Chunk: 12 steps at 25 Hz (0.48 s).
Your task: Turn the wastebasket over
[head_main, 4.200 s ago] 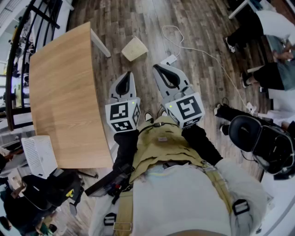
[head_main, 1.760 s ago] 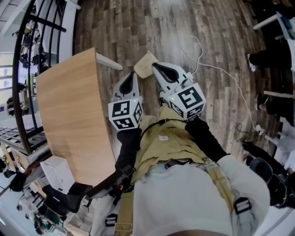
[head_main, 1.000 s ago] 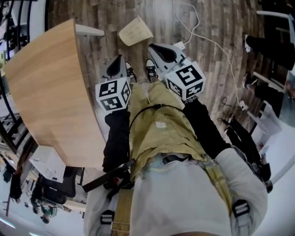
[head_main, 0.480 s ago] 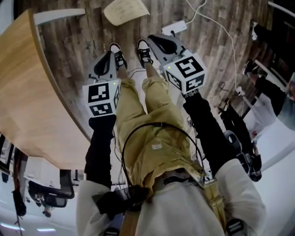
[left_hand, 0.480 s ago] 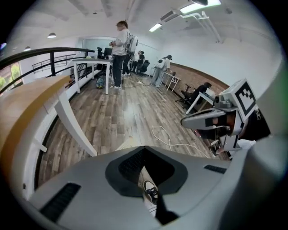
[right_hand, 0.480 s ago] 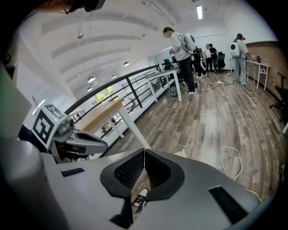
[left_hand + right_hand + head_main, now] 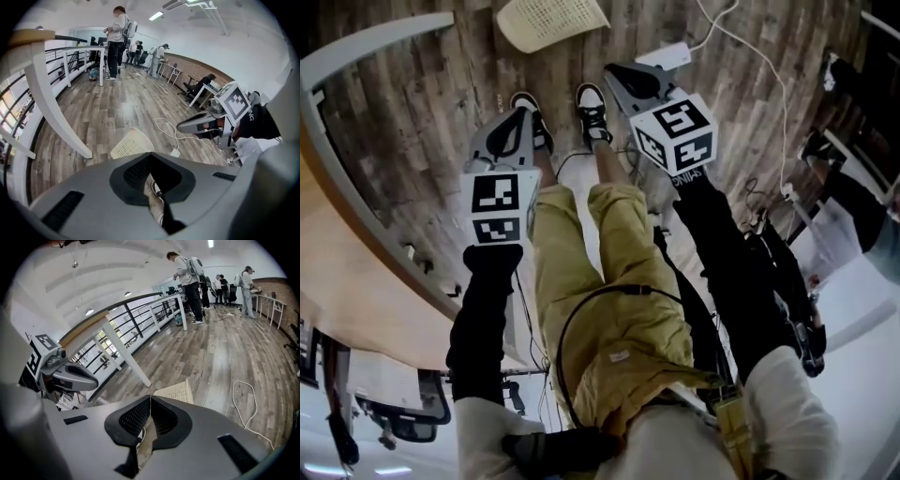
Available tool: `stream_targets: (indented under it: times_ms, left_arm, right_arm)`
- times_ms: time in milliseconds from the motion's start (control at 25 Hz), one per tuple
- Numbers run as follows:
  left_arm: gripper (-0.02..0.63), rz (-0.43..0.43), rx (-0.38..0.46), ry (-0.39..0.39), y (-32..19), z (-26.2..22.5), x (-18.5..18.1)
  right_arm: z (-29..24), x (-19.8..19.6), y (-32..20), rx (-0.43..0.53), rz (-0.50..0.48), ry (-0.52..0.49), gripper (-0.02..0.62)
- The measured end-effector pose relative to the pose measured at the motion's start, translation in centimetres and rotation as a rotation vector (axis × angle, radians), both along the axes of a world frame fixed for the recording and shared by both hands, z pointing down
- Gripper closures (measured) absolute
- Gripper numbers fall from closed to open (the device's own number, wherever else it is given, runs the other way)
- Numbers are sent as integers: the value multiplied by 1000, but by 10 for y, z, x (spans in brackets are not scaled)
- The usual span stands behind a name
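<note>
The plank floor (image 7: 441, 112) is the widest thing under me and my first worry: it looks smooth, so a light basket nudged from one side may skate off rather than tip. The bench (image 7: 337, 281) runs along my left, its white leg (image 7: 375, 37) slanting down near the basket, and a wide swing of the left gripper (image 7: 517, 122) could clip it. The wastebasket (image 7: 548, 21), cream and perforated, sits on the floor ahead of my feet, between that leg and the cable, well apart from both tools. It seems to lie on its side, though I cannot tell which way the mouth faces, so I might take the wrong edge and only roll it. The white cable (image 7: 234, 397) loops over the boards to my right and runs to a white plug block (image 7: 667, 54) just beside the right gripper (image 7: 619, 75). Reaching low or stepping forward there, I could snag it and drag it into the basket. My shoes (image 7: 592, 103) stand between the two tools, and a step onto the basket would crush it. Smallest last: the fingers of both grippers are pressed together at the tips with nothing between them. Arriving like that, I judge I would only poke the mesh wall and shove it away. They need to part before the rim, and even then a shallow pinch on that thin wall may slip as the basket turns
</note>
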<state>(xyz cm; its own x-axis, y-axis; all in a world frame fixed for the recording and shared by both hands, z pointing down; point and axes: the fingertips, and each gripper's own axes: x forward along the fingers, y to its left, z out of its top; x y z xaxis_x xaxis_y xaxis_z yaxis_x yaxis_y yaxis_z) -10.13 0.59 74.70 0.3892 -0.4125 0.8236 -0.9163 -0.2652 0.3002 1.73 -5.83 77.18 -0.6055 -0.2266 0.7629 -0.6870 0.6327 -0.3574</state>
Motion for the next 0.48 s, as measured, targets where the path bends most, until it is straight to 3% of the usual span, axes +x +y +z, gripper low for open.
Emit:
stream_targets:
  times_ms: [280, 480]
  left_arm:
    - [604, -6, -93, 69, -13, 62, 12]
    - [604, -74, -143, 35, -33, 109, 4]
  right_arm:
    - [69, -8, -25, -19, -39, 58, 572]
    - [116, -17, -47, -37, -54, 92, 572]
